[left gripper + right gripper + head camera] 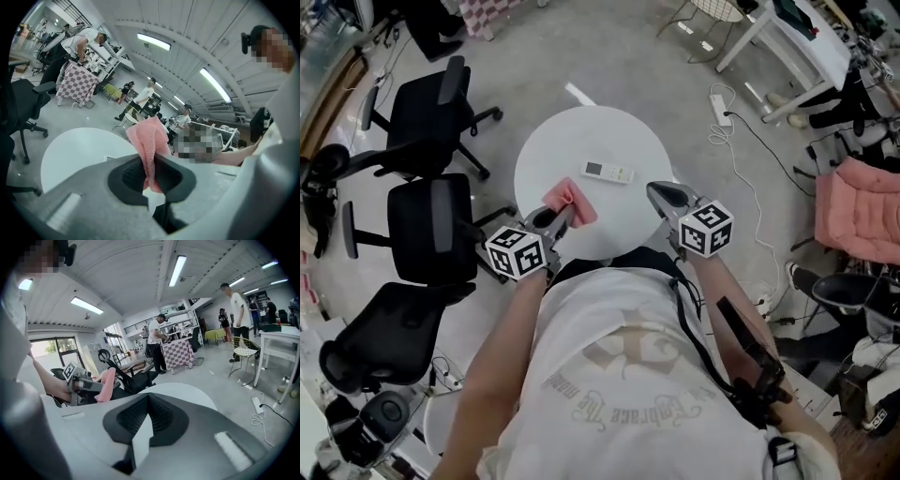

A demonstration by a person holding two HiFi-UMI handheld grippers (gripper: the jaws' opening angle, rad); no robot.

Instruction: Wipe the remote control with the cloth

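Observation:
A white remote control (607,172) lies flat near the middle of the round white table (633,141). My left gripper (565,213) is shut on a pink cloth (572,201), held above the table's near left edge. In the left gripper view the cloth (150,150) stands pinched between the dark pads and sticks up past them. My right gripper (658,193) hovers over the near right edge of the table, shut with nothing between its jaws. From the right gripper view the left gripper (79,380) and its cloth (106,383) show at the left.
Three black office chairs (427,230) stand left of the table. A power strip and cable (724,112) lie on the floor to the right, near a pink chair (858,206). A white desk (787,42) stands at the back right. People work far off in the room.

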